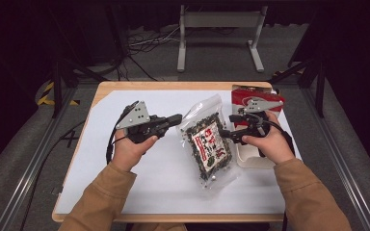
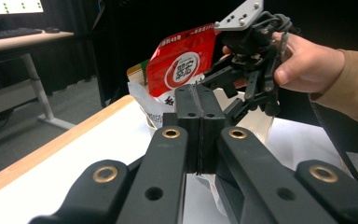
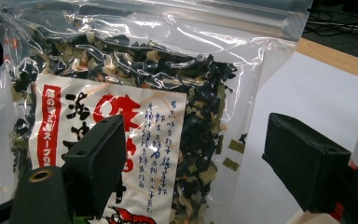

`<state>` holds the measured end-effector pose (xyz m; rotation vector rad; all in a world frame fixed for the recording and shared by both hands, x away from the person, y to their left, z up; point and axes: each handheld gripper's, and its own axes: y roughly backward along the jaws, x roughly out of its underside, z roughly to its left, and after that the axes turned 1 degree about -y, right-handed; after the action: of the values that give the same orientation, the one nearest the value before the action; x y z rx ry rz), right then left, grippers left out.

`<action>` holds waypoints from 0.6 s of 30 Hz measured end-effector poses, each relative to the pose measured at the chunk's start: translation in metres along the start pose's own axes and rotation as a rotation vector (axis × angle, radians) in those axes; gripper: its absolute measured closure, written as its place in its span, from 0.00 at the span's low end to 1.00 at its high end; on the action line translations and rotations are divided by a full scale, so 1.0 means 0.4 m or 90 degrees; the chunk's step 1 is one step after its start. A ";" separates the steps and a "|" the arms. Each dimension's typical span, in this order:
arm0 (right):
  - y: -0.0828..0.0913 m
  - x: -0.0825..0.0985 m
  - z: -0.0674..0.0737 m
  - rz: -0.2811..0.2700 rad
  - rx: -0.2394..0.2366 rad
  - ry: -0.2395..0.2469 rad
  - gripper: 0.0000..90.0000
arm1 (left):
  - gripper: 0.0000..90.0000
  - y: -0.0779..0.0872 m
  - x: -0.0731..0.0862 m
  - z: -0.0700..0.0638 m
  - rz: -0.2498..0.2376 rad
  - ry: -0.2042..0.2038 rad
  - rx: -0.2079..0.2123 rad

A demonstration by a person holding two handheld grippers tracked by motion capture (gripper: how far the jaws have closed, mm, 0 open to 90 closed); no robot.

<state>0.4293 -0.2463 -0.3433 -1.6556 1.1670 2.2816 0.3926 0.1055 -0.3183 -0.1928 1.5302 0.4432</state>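
Nearest us, our left gripper [image 1: 176, 118] has its jaws pressed together, empty, just left of the clear bag of dried seaweed [image 1: 208, 144] lying mid-table [image 1: 125, 192]. Right of the bag, our right gripper [image 1: 224, 133] gapes wide, empty, likely lined up to grasp its edge.

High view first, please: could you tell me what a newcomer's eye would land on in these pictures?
The clear plastic bag of dark dried flakes with a white-and-red label lies mid-table on the white sheet, between both grippers. The right gripper, jaws open, points at its right edge; the left gripper, jaws shut, sits by its top corner. Behind the right hand stands a red-and-white pouch.
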 end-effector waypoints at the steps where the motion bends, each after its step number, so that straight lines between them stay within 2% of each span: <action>1: -0.003 -0.003 -0.001 0.001 -0.002 -0.001 0.24 | 1.00 0.000 -0.001 -0.003 -0.003 -0.002 0.001; 5: -0.016 -0.014 -0.007 0.019 -0.013 -0.004 0.22 | 1.00 0.002 -0.002 -0.008 -0.005 -0.011 0.012; 8: -0.022 -0.021 -0.015 0.041 -0.019 0.015 0.22 | 1.00 0.005 -0.002 -0.011 -0.009 -0.012 0.015; 12: -0.026 -0.025 -0.031 0.043 -0.044 0.008 0.19 | 1.00 0.007 -0.003 -0.015 -0.012 -0.015 0.018; 18: -0.036 -0.026 -0.037 0.073 -0.073 0.041 0.18 | 1.00 0.010 -0.001 -0.017 -0.013 -0.019 0.018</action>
<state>0.4519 -0.2418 -0.3440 -1.7569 1.1949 2.4229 0.3850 0.1063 -0.3177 -0.1789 1.5027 0.4063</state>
